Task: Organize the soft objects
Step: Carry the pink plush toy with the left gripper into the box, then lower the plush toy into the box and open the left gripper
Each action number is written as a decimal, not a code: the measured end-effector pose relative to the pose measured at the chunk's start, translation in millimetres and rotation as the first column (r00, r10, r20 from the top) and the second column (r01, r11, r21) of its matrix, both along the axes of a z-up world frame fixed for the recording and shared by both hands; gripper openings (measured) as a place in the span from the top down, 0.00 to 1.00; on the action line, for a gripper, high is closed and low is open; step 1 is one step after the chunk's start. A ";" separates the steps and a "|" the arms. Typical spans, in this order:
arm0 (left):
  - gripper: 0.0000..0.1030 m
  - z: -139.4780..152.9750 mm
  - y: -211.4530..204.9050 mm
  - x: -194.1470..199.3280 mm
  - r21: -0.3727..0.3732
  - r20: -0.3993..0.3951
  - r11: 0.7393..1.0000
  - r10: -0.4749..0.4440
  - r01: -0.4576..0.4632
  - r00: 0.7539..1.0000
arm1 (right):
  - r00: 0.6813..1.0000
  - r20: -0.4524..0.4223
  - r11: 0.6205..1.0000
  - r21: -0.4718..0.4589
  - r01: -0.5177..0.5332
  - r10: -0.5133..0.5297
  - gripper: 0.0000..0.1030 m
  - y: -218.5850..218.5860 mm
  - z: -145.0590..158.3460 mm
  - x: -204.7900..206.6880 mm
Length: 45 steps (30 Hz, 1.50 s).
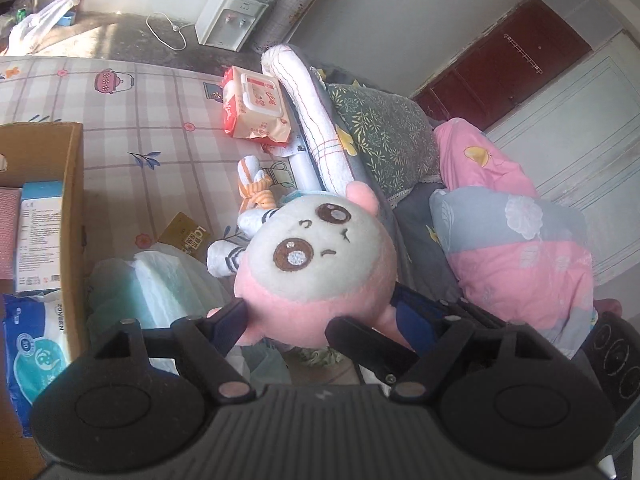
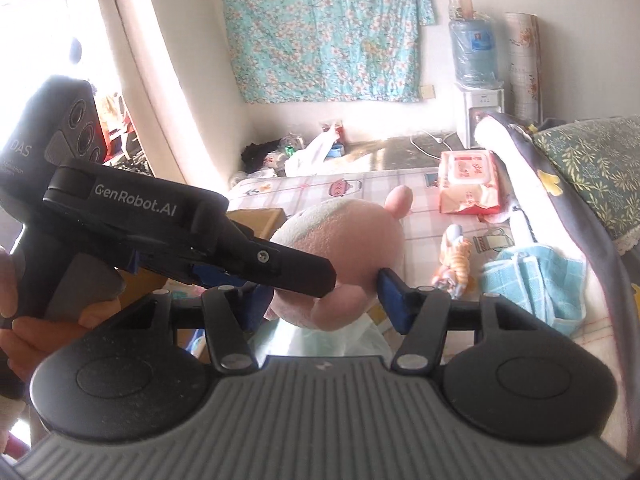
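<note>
Both grippers clamp one pink plush toy [image 1: 316,256]: the left gripper [image 1: 320,320] pinches its lower body, and the right gripper [image 2: 324,300] squeezes it from behind, the toy lifted above the bed [image 1: 160,120]. Right of the left gripper lies a pink quilt [image 1: 516,240], beyond it a green pillow [image 1: 384,132]. To its left, a cardboard box [image 1: 72,208] holds packets. Ahead sit a wipes pack [image 1: 256,108] and a small doll [image 1: 256,196].

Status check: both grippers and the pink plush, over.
Left gripper shut on pink plush toy. Right gripper around the toy's back, pads at its sides, grip unclear. Cardboard box to the left, path unobstructed.
</note>
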<state>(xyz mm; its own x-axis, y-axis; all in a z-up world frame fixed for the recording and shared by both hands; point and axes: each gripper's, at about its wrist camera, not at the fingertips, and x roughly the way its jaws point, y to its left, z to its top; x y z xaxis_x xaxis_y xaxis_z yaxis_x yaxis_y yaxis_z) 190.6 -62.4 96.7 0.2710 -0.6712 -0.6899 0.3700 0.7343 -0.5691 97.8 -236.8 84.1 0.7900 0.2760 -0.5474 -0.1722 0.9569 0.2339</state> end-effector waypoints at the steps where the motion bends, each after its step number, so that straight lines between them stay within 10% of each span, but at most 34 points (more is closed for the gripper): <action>1: 0.21 4.9 18.4 -2.4 -0.005 0.013 0.999 0.036 -0.036 0.999 | 0.999 0.012 0.999 0.002 -0.042 0.041 0.45 18.2 6.0 3.8; 11: 0.21 4.0 185.7 -23.0 0.003 0.024 0.924 0.382 -0.382 0.924 | 0.925 -0.041 0.925 0.041 -0.377 0.379 0.45 172.1 11.9 52.4; 21: 0.25 -93.1 240.5 4.5 0.170 -0.157 0.855 0.515 -0.491 0.843 | 0.817 -0.301 0.853 -0.022 -0.522 0.492 0.44 276.7 -61.8 104.5; 28: 0.27 -123.6 246.0 14.8 0.203 -0.228 0.848 0.528 -0.490 0.818 | 0.819 -0.381 0.833 -0.184 -0.522 0.429 0.45 284.8 -96.5 109.9; 45: 0.25 -132.1 251.4 23.1 0.217 -0.260 0.826 0.563 -0.521 0.785 | 0.810 -0.385 0.842 -0.131 -0.523 0.443 0.44 261.9 -107.2 114.3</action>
